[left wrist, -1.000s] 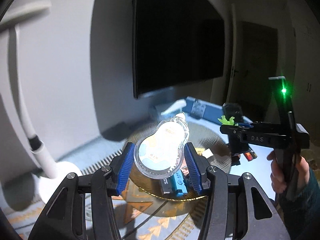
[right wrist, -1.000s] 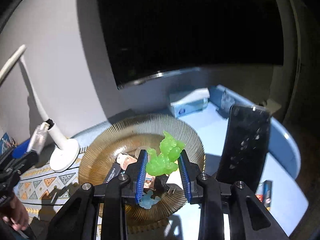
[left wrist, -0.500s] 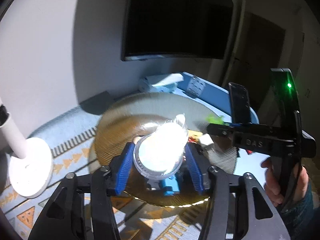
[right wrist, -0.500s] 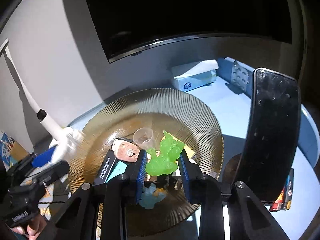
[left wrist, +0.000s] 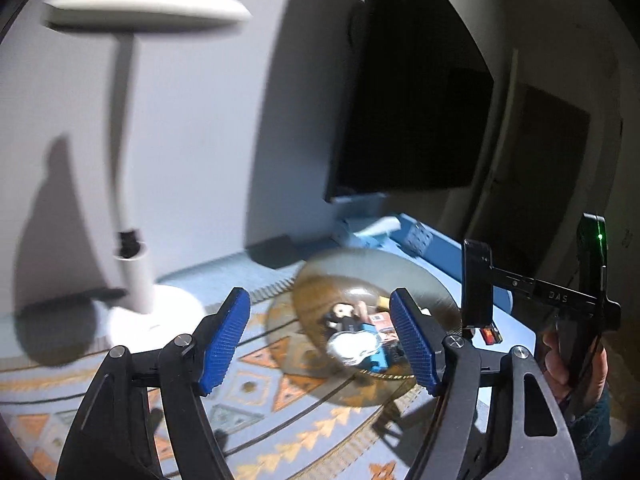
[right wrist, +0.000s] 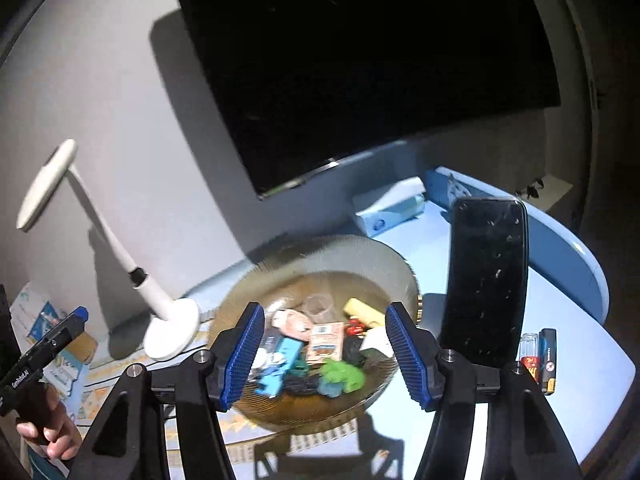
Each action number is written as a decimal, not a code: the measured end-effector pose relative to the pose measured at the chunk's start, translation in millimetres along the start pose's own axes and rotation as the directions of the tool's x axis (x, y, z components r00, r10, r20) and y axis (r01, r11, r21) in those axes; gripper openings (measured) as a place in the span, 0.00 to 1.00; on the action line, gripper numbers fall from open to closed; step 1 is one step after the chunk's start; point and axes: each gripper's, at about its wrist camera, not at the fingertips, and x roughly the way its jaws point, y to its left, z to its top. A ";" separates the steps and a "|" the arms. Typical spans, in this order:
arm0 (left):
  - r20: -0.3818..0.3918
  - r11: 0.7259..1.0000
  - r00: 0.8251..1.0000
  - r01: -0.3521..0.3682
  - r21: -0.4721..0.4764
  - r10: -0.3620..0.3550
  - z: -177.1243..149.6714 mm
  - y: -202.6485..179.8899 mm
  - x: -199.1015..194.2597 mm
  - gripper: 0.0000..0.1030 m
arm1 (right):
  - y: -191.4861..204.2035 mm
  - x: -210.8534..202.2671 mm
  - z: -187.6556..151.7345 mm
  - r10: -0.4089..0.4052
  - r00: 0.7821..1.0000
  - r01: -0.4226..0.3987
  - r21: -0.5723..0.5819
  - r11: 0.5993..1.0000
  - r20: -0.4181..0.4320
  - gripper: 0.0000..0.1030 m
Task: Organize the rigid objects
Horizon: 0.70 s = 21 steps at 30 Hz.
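A ribbed amber glass bowl on the blue table holds several small objects. Among them lie the clear pear-shaped packet and the green toy figure, both loose in the bowl. My left gripper hangs above and in front of the bowl, its jaws opening with nothing between them. My right gripper also stands back over the bowl's near rim, jaws opening and empty. The right gripper's body shows in the left wrist view, held by a hand.
A white desk lamp stands left of the bowl on a patterned mat. A black phone is propped upright right of the bowl. Small bottles and a dark box lie at the right; a tissue box sits behind.
Both grippers let go: the clear packet and the green figure dropped into the bowl. Both jaws spread wide and both hands pulled back and up from the bowl.
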 end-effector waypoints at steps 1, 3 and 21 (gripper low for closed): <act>0.015 1.000 1.000 -0.011 -0.002 0.011 -0.5 1.9 -12.2 0.69 | 7.9 -6.2 0.2 0.016 1.000 -0.016 -0.005 1.000 0.003 0.60; 0.039 1.000 0.999 -0.028 -0.003 0.028 -1.7 5.0 -38.7 0.69 | 22.3 -15.3 -0.4 0.038 0.999 -0.037 -0.021 0.999 0.008 0.60; 0.130 0.941 0.933 -0.327 -0.085 0.336 -73.2 38.2 -147.5 0.86 | 215.8 0.5 -84.7 0.092 0.991 -0.120 -0.347 0.930 -0.098 0.79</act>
